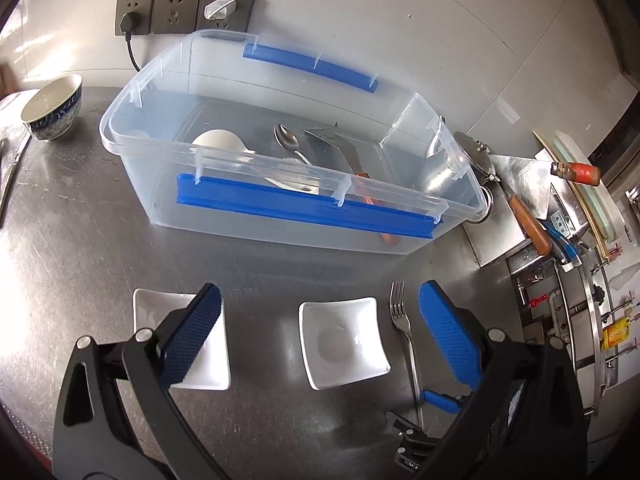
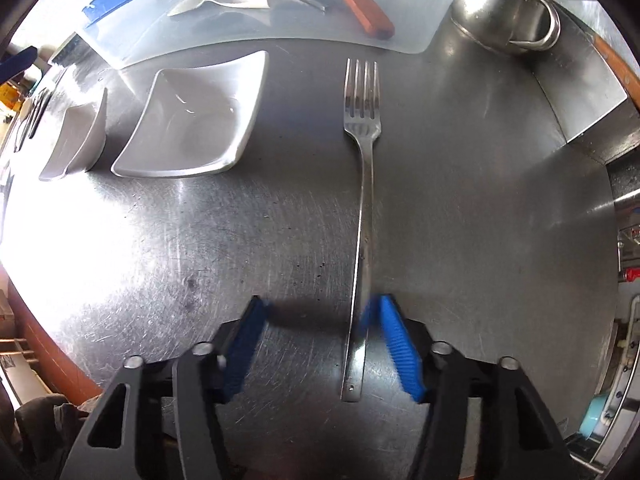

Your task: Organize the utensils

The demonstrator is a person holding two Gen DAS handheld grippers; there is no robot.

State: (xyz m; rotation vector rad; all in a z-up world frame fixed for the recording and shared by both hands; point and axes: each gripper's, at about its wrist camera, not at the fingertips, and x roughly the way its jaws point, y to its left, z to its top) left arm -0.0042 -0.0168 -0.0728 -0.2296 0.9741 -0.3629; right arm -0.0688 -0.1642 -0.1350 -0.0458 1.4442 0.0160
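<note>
A steel fork lies on the steel counter, tines toward the clear bin. My right gripper points straight down over the fork's handle end. Its blue pads stand on either side of the handle. The right pad is close beside it and the left pad is well away, so the jaws are open. My left gripper hangs open above two white square dishes, holding nothing. Inside the bin lie a metal spoon, a white ladle and an orange-handled turner.
A blue-patterned bowl stands at the back left. A steel mug sits by the bin's right end. Right of it lies a cleaver with a wooden handle. The counter edge drops off on the right. Wall sockets with plugs are behind the bin.
</note>
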